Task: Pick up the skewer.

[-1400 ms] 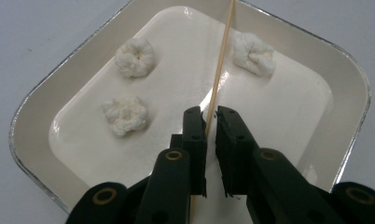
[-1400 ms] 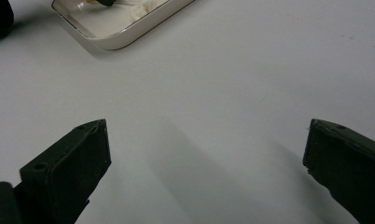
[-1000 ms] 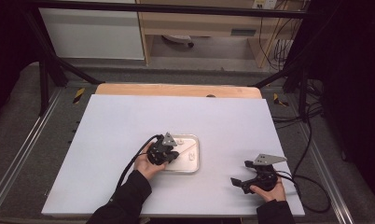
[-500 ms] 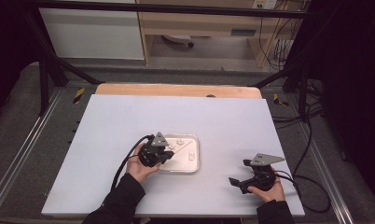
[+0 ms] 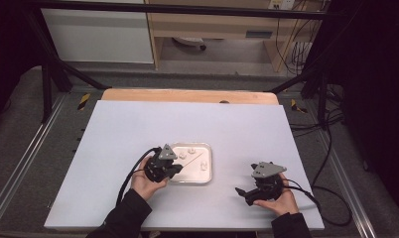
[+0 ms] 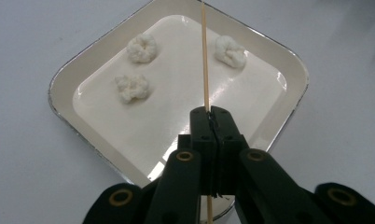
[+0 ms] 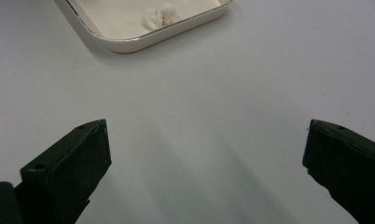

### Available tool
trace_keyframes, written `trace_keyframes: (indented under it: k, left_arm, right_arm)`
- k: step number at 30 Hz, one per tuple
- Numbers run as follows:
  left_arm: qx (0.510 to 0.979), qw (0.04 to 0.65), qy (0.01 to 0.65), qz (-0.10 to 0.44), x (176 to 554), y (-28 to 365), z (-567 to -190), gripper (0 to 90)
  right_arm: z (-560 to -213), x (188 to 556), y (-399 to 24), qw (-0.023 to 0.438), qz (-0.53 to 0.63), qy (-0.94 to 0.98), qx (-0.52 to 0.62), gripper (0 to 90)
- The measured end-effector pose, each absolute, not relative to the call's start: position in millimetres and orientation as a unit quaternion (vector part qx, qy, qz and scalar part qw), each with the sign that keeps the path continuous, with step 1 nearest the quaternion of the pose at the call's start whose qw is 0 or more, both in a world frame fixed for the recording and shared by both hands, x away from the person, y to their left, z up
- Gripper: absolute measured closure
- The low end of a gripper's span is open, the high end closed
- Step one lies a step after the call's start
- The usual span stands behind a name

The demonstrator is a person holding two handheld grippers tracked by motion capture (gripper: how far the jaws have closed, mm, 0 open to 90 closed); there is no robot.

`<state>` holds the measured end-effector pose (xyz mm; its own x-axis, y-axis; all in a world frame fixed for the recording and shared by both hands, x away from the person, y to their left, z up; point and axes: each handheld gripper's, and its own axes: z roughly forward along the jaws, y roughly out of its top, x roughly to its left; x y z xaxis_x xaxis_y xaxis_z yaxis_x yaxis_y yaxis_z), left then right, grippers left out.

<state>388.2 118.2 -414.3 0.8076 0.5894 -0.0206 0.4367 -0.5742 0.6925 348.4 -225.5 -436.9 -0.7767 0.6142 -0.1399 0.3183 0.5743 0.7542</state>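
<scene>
Left gripper (image 6: pixel 209 116): jaws pressed together on a thin wooden skewer (image 6: pixel 204 56), which runs straight out over the tray; held at the tray's near left edge in the high view. Tray (image 6: pixel 64 79): shallow, cream, metal-rimmed, near the middle of the white table (image 5: pixel 138 124); three small white lumps (image 6: pixel 142 47) lie in it, none touching the skewer. Right gripper (image 7: pixel 206 154): jaws spread wide, nothing between them; over bare table, well apart from the tray on its right.
</scene>
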Motion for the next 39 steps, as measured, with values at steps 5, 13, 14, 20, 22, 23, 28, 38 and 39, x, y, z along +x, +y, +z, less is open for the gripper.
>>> trace_keyframes:
  k: [5,13,14,20,22,23,28,38,39]
  left_arm:
    - [0.885,0.36,0.276,0.103,385,108,-410,88.8]
    - [0.894,0.36,0.251,0.095,381,94,-403,88.8]
    - [0.895,0.36,0.248,0.094,380,92,-402,88.8]
    - [0.902,0.352,0.233,0.088,378,80,-399,88.7]
    - [0.906,0.347,0.225,0.085,378,76,-399,88.8]
    - [0.909,0.345,0.219,0.082,377,71,-398,88.7]
    - [0.914,0.34,0.209,0.079,376,61,-396,88.7]
    - [0.922,0.334,0.184,0.074,372,39,-391,88.8]
    - [0.922,0.333,0.183,0.075,372,37,-391,88.7]
  right_arm:
    - [-429,347,-216,0.233,0.349,0.877,0.233,3.0]
    - [-418,344,-199,0.262,0.318,0.894,0.175,4.8]
    - [-418,344,-199,0.262,0.318,0.894,0.175,4.8]
    - [-412,340,-188,0.282,0.297,0.903,0.132,9.0]
    - [-411,339,-185,0.289,0.287,0.905,0.12,11.6]
    - [-411,339,-184,0.292,0.284,0.906,0.113,12.9]
    - [-410,339,-180,0.308,0.269,0.909,0.082,17.9]
    - [-411,340,-174,0.329,0.254,0.909,0.013,32.4]
    - [-411,340,-174,0.335,0.25,0.908,-0.004,35.8]
